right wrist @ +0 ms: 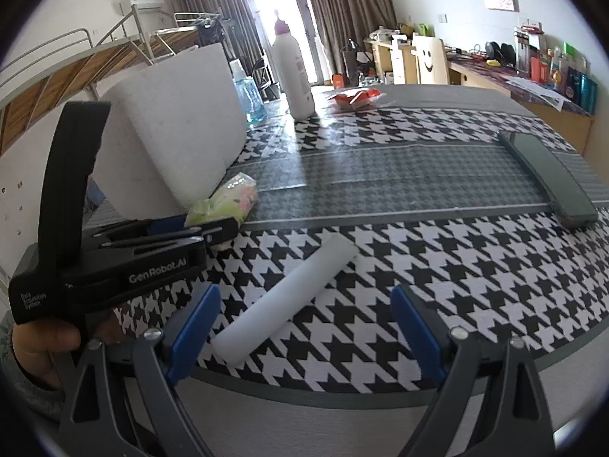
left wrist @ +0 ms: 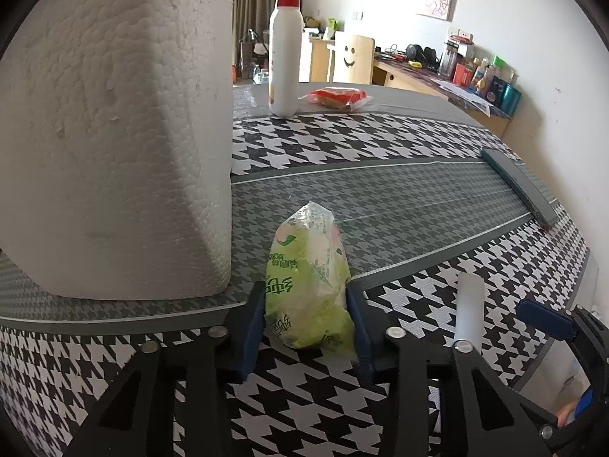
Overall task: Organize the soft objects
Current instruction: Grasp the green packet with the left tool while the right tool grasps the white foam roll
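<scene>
On my feed the tablecloth (left wrist: 380,144) shows black-and-white houndstooth bands alternating with finer grey houndstooth strips. The soft packet (left wrist: 310,278) is lime green and white with a touch of pink, the foam box (left wrist: 114,133) and the foam cylinder (right wrist: 285,297) are plain white, and the pump bottle (left wrist: 284,57) is white with a red top. I see blue pads on black frames on both the left gripper (left wrist: 310,327) and the right gripper (right wrist: 304,327), a red-and-orange wrapper (left wrist: 337,97) far back, and a dark grey-green flat case (right wrist: 548,179).

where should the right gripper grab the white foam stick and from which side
Grip the white foam stick around its middle, coming down from above with the right gripper, whose jaws stand open around its near end. It is a straight, even cylinder lying flat on the tablecloth, slanting away to the right, so the fingers should probably close across its width, not along its length.
</scene>
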Demonstrator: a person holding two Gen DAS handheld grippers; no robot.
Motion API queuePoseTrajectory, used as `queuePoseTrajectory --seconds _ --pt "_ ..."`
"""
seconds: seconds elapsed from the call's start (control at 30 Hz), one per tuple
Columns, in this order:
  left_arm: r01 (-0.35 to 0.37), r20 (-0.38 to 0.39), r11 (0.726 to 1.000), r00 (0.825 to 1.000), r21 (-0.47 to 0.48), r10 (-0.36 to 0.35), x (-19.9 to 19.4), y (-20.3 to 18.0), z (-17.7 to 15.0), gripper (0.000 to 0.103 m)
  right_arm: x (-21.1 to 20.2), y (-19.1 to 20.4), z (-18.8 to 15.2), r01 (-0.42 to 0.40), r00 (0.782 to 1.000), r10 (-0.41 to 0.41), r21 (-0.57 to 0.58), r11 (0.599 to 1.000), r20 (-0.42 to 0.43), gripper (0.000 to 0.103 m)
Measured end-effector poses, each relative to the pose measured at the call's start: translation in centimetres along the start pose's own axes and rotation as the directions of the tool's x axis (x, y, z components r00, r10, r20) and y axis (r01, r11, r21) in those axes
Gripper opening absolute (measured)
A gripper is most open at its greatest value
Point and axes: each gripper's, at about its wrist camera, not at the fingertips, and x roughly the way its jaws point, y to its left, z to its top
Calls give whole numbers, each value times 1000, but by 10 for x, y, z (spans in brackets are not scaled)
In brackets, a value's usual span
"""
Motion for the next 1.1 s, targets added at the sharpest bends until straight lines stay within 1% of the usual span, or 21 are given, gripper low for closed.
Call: queuePoseTrajectory --seconds 0.1,0.2,0.43,0.6,0.67,0.8,0.97,1.03,1.1 --pt "1 1 1000 1000 2 -1 0 0 0 35 0 2 0 -2 1000 2 -3 1000 -1 93" --pt "12 2 1000 1000 2 -12 -1 1 -1 34 1 4 -1 -3 1000 3 -2 1000 -8 93" --pt "31 23 1000 999 -4 -31 -12 6 -3 34 8 8 -3 10 999 -10 3 1000 -31 93" --pt "35 45 999 998 -1 -35 -21 8 -5 34 10 11 -2 11 1000 -11 6 1000 -29 93" --pt "34 56 999 998 -1 -34 -24 9 -5 34 10 14 -2 23 999 -23 3 1000 -32 93" --pt "31 78 999 996 -10 -30 -32 13 -5 34 12 22 -1 68 997 -68 -10 998 -48 80" --pt "45 94 999 995 -18 -43 -38 17 -7 34 14 32 -1 117 990 -119 -30 993 -70 69" --pt "49 103 999 994 -22 -47 -41 19 -7 34 15 36 -1 156 983 -159 -36 987 -86 62" --pt "54 110 998 993 -25 -50 -43 21 -7 34 15 40 -2 189 976 -192 -37 981 -102 59"
